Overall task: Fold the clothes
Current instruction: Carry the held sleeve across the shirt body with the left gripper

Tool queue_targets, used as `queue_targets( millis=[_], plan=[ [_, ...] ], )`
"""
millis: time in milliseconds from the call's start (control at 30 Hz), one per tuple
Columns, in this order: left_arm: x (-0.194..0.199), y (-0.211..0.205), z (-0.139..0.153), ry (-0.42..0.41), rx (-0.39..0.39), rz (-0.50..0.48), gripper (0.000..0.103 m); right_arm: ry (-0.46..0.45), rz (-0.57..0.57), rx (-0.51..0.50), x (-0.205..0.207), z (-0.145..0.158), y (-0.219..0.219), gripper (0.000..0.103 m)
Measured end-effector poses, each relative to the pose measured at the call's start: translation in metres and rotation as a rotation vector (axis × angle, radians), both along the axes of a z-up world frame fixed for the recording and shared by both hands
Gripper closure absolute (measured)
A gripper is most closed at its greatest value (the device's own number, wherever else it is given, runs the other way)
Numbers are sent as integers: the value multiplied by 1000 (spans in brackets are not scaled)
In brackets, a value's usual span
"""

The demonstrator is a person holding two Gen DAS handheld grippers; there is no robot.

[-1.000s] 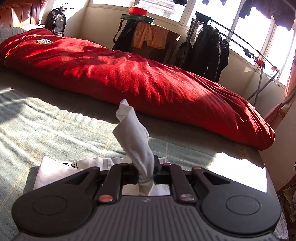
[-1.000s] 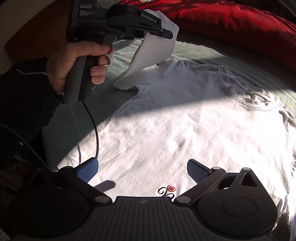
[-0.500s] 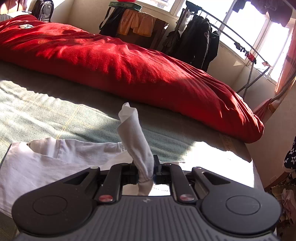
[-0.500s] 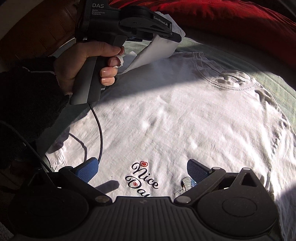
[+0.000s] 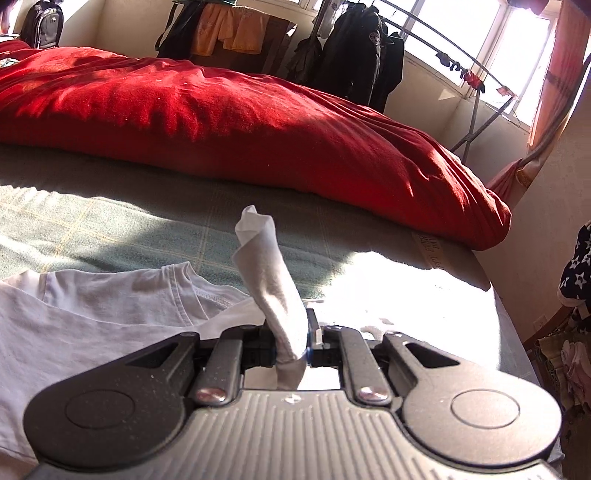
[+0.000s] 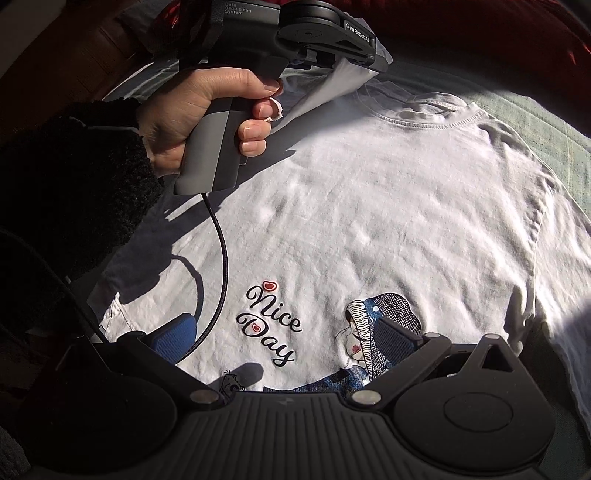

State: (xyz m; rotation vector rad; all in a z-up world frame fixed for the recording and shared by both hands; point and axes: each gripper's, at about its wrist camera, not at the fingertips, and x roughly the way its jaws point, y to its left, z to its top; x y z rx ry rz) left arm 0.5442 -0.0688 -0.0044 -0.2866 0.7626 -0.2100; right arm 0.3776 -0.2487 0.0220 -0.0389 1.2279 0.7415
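A white T-shirt [image 6: 388,206] with a "Nice Day" print lies flat, front up, on the green bed cover. My left gripper [image 5: 291,343] is shut on a pinch of the shirt's left sleeve [image 5: 264,266], which stands up between the pads. In the right wrist view the same left gripper [image 6: 354,48], held by a hand [image 6: 207,107], lifts that sleeve [image 6: 332,88] over the shoulder, toward the collar [image 6: 424,114]. My right gripper [image 6: 284,332] hovers open over the print, its blue pads [image 6: 177,332] wide apart with nothing between them.
A red quilt [image 5: 258,118] lies rolled along the far side of the bed cover [image 5: 110,229]. Behind it stand a clothes rack with dark jackets [image 5: 362,55] and a backpack [image 5: 42,24]. The bed's edge [image 5: 495,291] is at the right. A black fleece sleeve [image 6: 66,206] fills the left.
My left gripper has carried the pinched sleeve across over the shirt body toward the collar and sunk a little. My right gripper has drifted down the shirt, so the print now shows.
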Motion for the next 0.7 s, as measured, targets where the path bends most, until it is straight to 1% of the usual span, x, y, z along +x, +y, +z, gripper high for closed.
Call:
queue_targets(
  millis=[133,300,433,600,700],
  plan=[
    [2,-14,-4,5,3,-38,92,3,-22,3,1,-1,-4,0],
    [-1,-33,-9,4,34,-108,92,6,-31,1,1,-2,-6,0],
    [-8,-47,-14,4,84,-170,92,8,-34,-1,1,-2,-7,0],
    [-19,-59,-19,5,124,-231,92,11,-39,-2,2,-3,-7,0],
    [-23,-66,-24,14,134,-266,92,12,-37,-2,2,-4,-7,0]
  ],
)
